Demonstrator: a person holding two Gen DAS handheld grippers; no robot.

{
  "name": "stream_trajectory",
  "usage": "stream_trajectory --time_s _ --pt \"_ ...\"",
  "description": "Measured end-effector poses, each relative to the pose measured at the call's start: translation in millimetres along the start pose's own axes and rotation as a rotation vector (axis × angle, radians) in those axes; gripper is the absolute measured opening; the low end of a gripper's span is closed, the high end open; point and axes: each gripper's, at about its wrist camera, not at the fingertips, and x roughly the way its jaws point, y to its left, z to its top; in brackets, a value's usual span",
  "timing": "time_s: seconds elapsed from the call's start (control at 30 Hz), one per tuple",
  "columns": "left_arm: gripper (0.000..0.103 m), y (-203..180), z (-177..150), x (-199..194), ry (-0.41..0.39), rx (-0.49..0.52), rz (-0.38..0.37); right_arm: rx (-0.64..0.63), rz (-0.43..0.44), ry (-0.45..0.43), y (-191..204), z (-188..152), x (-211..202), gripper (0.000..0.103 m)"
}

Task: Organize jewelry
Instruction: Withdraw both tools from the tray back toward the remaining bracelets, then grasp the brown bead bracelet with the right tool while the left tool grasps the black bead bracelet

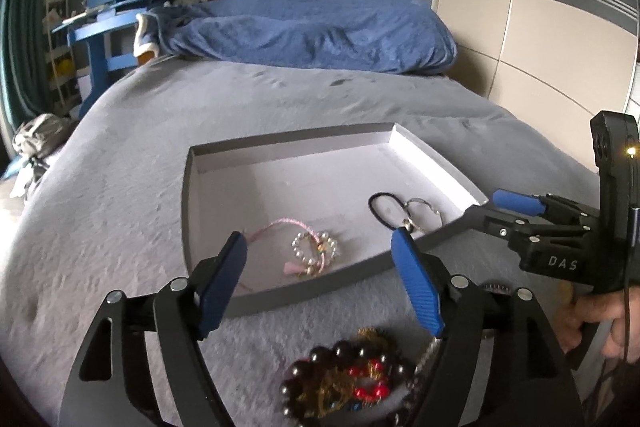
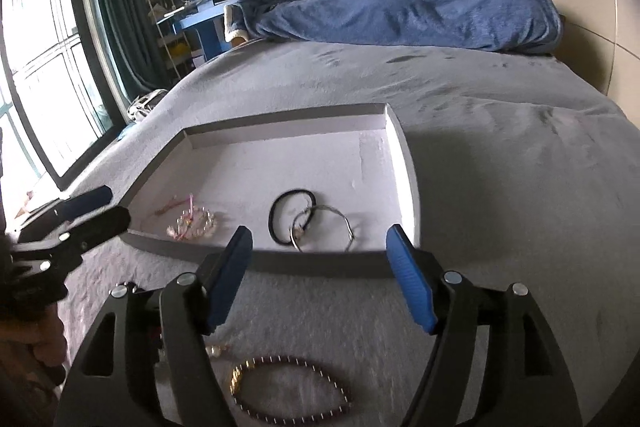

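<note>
Both tools hover over the bed with their jaws spread and nothing held. The left hand-held gripper hangs above a tangled heap of dark and red bead bracelets lying on the bedcover just short of the tray. The right hand-held gripper is over a dark red bead bracelet. Already inside the tray lie a pearl bracelet, a black hair tie and a silver bangle. The next pick likely goes best by pinching a single strand at its edge, lifting slowly so neighbours do not snag, then setting it on bare tray floor apart from the others.
</note>
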Motion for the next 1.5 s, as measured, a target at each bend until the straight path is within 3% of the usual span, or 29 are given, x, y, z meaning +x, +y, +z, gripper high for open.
stream_trajectory --time_s 0.5,0.8,0.97,1.13,1.33,1.43,1.5 --pt "0.077 10.5 -33.6 -25.0 0.018 0.026 0.019 0.073 -0.014 0.034 -13.6 -39.1 -20.5 0.07" --pt "0.077 8.2 -53.1 -32.7 0.039 0.059 0.001 0.033 -0.004 0.085 -4.0 -52.3 -16.0 0.068" --pt "0.077 10.9 -55.4 -31.4 0.051 0.044 0.0 0.026 -0.002 0.123 -2.9 -56.1 -10.0 0.057" --pt "0.077 11.5 -57.3 -27.1 0.074 0.047 -0.002 0.015 -0.012 0.16 -2.1 -60.3 -4.2 0.055" --pt "0.077 8.4 -59.2 -19.8 0.106 0.067 -0.008 -0.011 -0.015 0.175 2.3 -62.9 -1.7 0.031" --pt "0.069 12.5 -60.1 -12.7 0.138 0.051 -0.007 -0.02 -0.008 0.174 4.0 -63.8 -2.8 0.018" --pt "0.056 20.0 -60.9 -7.1 0.168 0.012 -0.019 -0.028 -0.004 0.174 5.4 -64.7 -3.5 0.014"
